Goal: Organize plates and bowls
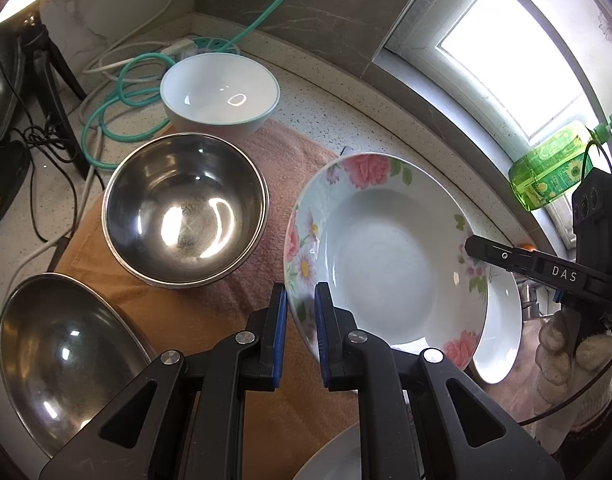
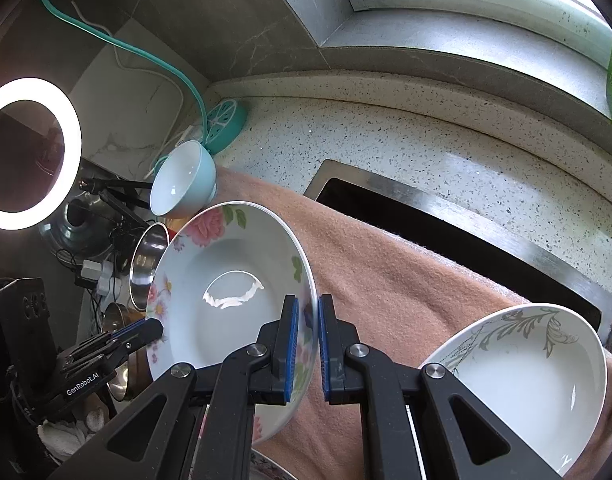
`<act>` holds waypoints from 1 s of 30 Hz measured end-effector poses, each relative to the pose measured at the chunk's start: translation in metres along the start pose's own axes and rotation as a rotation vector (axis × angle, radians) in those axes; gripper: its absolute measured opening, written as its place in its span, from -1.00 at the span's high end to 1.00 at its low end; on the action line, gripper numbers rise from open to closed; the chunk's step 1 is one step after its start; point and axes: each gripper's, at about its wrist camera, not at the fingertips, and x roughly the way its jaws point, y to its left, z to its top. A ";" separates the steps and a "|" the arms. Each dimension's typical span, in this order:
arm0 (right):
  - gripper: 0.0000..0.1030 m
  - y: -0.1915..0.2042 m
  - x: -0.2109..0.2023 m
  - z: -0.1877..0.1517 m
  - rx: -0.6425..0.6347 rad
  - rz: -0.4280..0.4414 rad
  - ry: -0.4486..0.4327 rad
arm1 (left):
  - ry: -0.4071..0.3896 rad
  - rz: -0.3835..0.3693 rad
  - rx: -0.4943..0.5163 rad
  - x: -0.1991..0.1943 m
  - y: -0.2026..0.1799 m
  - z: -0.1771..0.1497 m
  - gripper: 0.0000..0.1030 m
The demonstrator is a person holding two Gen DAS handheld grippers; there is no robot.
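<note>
Plates: three, floral plate [image 1: 385,252] clamped by both grippers, left [image 1: 300,312], right [image 2: 307,334] | steel bowls [image 1: 184,208]: two | ceramic bowl [image 1: 220,92]: one

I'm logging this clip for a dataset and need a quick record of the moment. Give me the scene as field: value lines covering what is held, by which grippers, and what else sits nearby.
held item: floral plate, tilted, clear of the towel
left gripper: shut on the plate's rim
right gripper: shut on the opposite rim
surface: pink towel on a speckled counter
bowls: two steel bowls, one light blue bowl
other plates: white plate behind the floral one; grey-patterned plate
background: sink, green soap bottle
</note>
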 end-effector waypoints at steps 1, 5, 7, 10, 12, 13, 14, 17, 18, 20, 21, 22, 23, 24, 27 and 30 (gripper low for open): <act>0.82 0.001 -0.002 -0.002 0.007 -0.002 -0.005 | 0.003 -0.005 0.009 -0.002 0.000 0.000 0.77; 0.82 0.008 -0.013 -0.012 0.033 -0.010 -0.028 | 0.007 -0.023 0.041 -0.009 0.001 0.000 0.77; 0.82 0.011 -0.019 -0.017 0.044 -0.016 -0.042 | 0.008 -0.030 0.058 -0.012 0.000 0.000 0.77; 0.82 0.014 -0.027 -0.027 0.064 -0.023 -0.061 | 0.015 -0.044 0.080 -0.015 0.000 -0.002 0.77; 0.82 0.016 -0.031 -0.032 0.079 -0.030 -0.070 | 0.018 -0.050 0.097 -0.017 -0.001 -0.004 0.77; 0.82 0.017 -0.032 -0.035 0.086 -0.033 -0.075 | 0.022 -0.055 0.101 -0.018 -0.001 -0.006 0.77; 0.82 0.017 -0.034 -0.039 0.092 -0.036 -0.079 | 0.025 -0.060 0.105 -0.018 0.000 -0.007 0.77; 0.82 0.019 -0.039 -0.049 0.115 -0.042 -0.091 | 0.031 -0.072 0.122 -0.022 0.000 -0.011 0.77; 0.82 0.019 -0.040 -0.052 0.121 -0.044 -0.096 | 0.032 -0.076 0.129 -0.023 0.000 -0.013 0.77; 0.82 0.022 -0.043 -0.059 0.133 -0.048 -0.103 | 0.036 -0.083 0.141 -0.026 0.000 -0.015 0.77; 0.82 0.023 -0.044 -0.063 0.139 -0.050 -0.107 | 0.036 -0.086 0.147 -0.028 -0.001 -0.017 0.77; 0.82 0.023 -0.046 -0.066 0.146 -0.052 -0.111 | 0.036 -0.088 0.156 -0.030 -0.002 -0.018 0.77; 0.82 0.024 -0.047 -0.070 0.152 -0.053 -0.115 | 0.037 -0.092 0.161 -0.031 -0.002 -0.020 0.77; 0.82 0.025 -0.049 -0.074 0.158 -0.055 -0.120 | 0.038 -0.095 0.168 -0.032 -0.002 -0.022 0.77; 0.82 0.028 -0.054 -0.085 0.177 -0.060 -0.136 | 0.044 -0.103 0.188 -0.035 -0.003 -0.028 0.77; 0.82 0.029 -0.058 -0.096 0.195 -0.065 -0.149 | 0.053 -0.112 0.203 -0.037 -0.003 -0.034 0.77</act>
